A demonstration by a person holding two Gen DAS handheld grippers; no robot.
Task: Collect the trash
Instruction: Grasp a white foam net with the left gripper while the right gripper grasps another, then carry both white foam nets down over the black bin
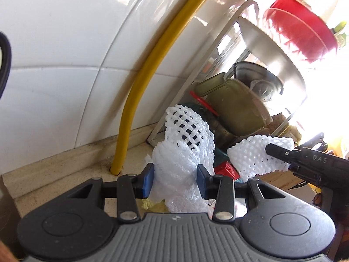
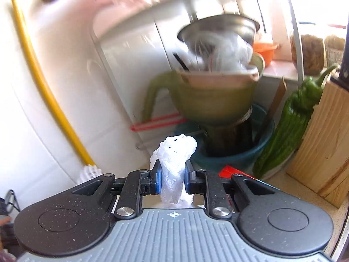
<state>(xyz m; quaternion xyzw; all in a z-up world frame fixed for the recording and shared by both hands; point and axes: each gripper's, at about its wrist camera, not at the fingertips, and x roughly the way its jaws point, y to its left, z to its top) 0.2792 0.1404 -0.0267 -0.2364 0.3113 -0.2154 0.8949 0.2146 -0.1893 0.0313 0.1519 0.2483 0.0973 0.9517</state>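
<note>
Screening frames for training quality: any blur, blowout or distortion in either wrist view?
Left wrist: window side at right is blown out, washing out the red basket; fisheye bows the yellow pipe; foam net in the left gripper is sharp. Right wrist: motion blur smears the stacked bowls and shelf; foam net between the right gripper's fingers is crisp but overexposed.

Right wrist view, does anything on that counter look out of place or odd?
Yes. A green pepper stands propped on end against the wooden block rather than lying flat or stored. A red scrap lies loose on the counter by the teal basin. The stacked bowls are too blurred to judge.
</note>
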